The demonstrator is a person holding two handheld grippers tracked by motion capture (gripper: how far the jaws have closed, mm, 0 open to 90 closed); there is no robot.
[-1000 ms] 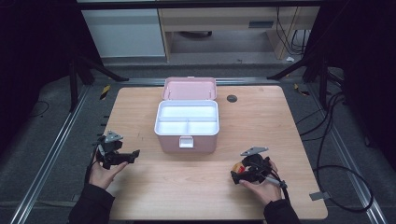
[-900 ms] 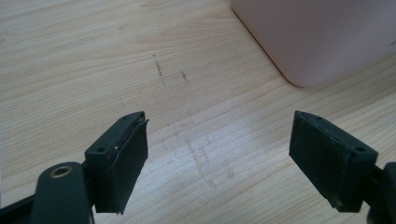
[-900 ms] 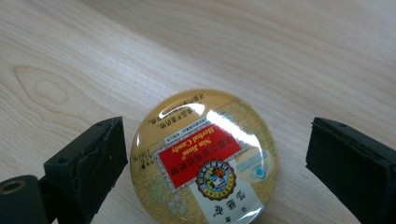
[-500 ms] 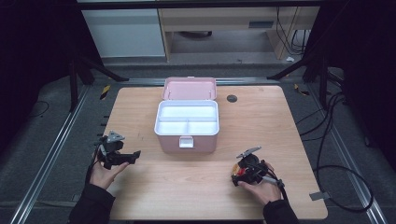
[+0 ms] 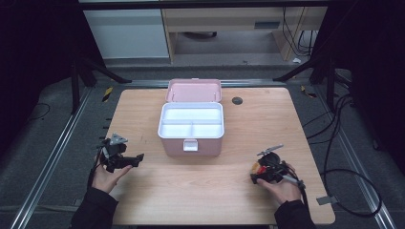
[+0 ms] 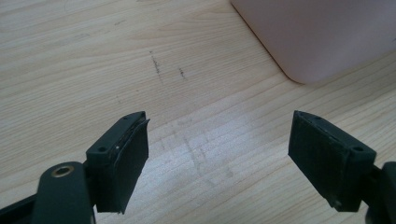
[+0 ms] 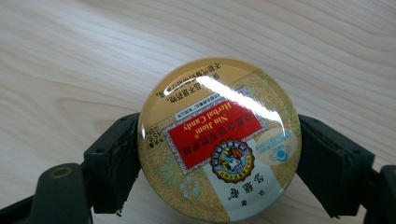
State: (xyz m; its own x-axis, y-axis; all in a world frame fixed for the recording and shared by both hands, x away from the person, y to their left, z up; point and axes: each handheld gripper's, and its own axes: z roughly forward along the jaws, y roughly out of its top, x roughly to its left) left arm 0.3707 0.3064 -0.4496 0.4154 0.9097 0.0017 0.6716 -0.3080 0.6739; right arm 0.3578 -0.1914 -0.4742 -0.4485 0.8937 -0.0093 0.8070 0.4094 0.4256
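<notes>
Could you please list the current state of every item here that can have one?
Pink box: open, lid tipped back, white tray inside with nothing in it.
Candy tin: closed, clamped at its rim.
Right gripper: jaws just closed onto the candy tin.
Left gripper: jaws open over the table, holding nothing.

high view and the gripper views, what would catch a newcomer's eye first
The round gold candy tin with its red label stands out most, clamped between the right gripper's jaws just above the wooden table. Next comes the pink box, lid open at mid-table, its white divided tray bare. The left gripper hangs open near the box's corner.
</notes>
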